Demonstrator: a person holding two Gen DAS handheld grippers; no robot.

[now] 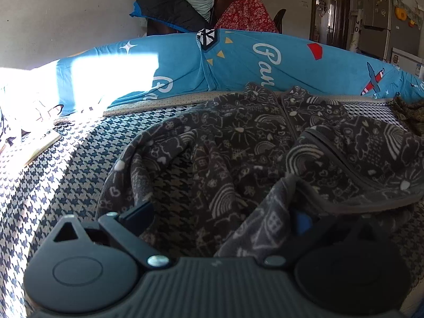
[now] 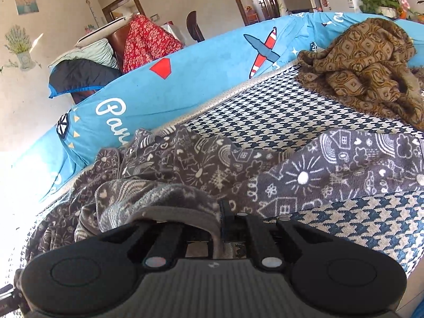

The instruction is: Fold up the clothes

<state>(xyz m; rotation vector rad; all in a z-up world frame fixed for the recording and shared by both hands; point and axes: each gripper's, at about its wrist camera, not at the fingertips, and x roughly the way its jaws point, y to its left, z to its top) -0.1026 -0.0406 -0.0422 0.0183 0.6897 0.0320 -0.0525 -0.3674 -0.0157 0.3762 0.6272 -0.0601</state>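
A grey fleece garment printed with white doodles lies crumpled on the houndstooth bed cover. My left gripper is open at the garment's near edge. Its left finger is bare, and a fold of the fleece drapes over its right finger. In the right wrist view the same garment spreads across the cover. My right gripper is shut on its grey-trimmed hem, and cloth hides the left finger.
A rolled blue quilt lines the bed's far side. A crumpled brown patterned garment sits at the far right. A flat booklet lies in bright sun at the left. Piled bedding and chairs stand beyond.
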